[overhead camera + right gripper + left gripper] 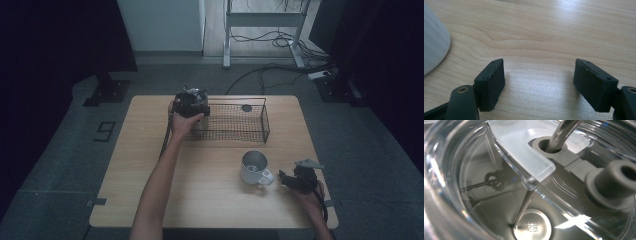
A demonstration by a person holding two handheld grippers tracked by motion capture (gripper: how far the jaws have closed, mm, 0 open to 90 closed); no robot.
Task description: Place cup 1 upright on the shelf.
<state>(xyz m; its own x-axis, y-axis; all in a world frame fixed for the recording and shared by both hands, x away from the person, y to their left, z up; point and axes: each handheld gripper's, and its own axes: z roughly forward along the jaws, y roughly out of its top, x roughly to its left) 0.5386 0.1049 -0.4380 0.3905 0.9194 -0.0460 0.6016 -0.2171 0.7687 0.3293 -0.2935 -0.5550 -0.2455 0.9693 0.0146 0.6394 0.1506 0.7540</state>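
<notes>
A clear plastic lid [524, 157] with a metal straw [560, 132] through its hole and a grey rubber stopper [614, 185] sits right against the left gripper view's camera and hides the jaws. My left gripper [191, 102] hangs over the left end of a black wire basket [265, 120] and appears shut on that lid. A white metal cup [255, 167] stands upright at the table's right; its pale side [434, 45] shows in the right gripper view. Just right of the cup my right gripper [285, 179] [539, 82] rests low over the wood, open, with nothing between its jaws.
The wooden table [200, 200] has its right edge just beyond my right hand. A small dark disc [246, 107] lies in the basket's far right part. Cables and a desk frame [260, 30] are on the floor behind the table.
</notes>
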